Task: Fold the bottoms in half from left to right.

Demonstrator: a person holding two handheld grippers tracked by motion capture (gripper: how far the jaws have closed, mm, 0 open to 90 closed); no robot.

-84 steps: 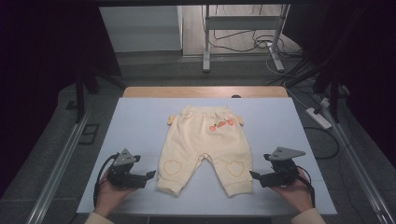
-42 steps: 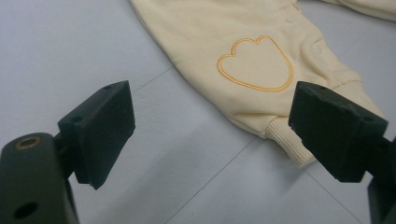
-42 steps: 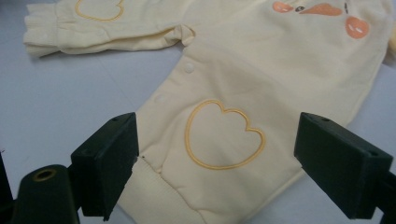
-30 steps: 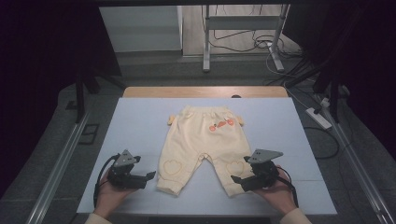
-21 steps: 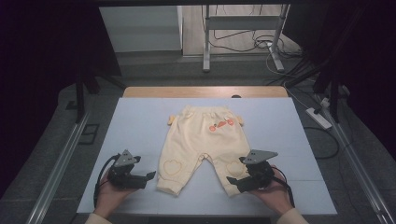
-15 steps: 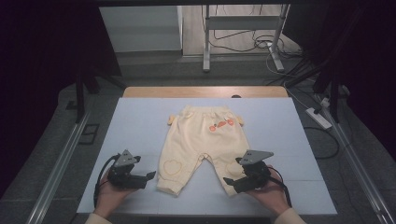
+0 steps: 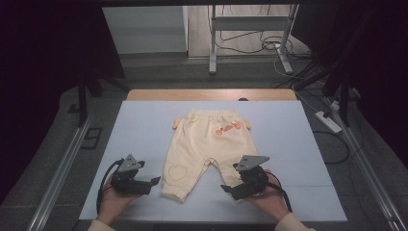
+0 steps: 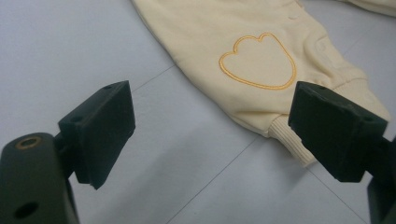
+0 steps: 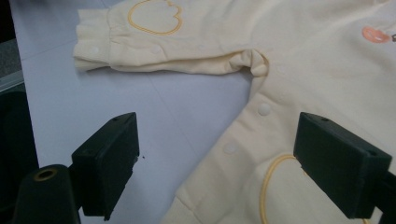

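Shifted inward over the last 3 seconds: right claw [image 7: 233, 188], from the 5 o'clock corner of the worktop [image 7: 144, 125] toward the centre, now over the right leg cuff of the pale yellow baby trousers [image 7: 207, 144]. Jaws spread wide, nothing between them; in the right gripper view, 1 jaw above bare worktop, the other above the leg fabric with its orange heart outline [image 9: 273, 186] and snap buttons [image 9: 264, 108].

No such change at the left claw [image 7: 153, 182]: parked at 7 o'clock, just beside the left leg cuff [image 8: 292, 140], also released and empty, jaws astride the cuff edge in the left gripper view without touching it.

Trousers flat and face-up mid-worktop, waistband toward 12 o'clock, legs toward 6 o'clock.

Probably a setup for pinching both cuffs, perhaps to fold legs toward the waistband. Right claw nearly placed; left a short slide away. Neither grasp begun.
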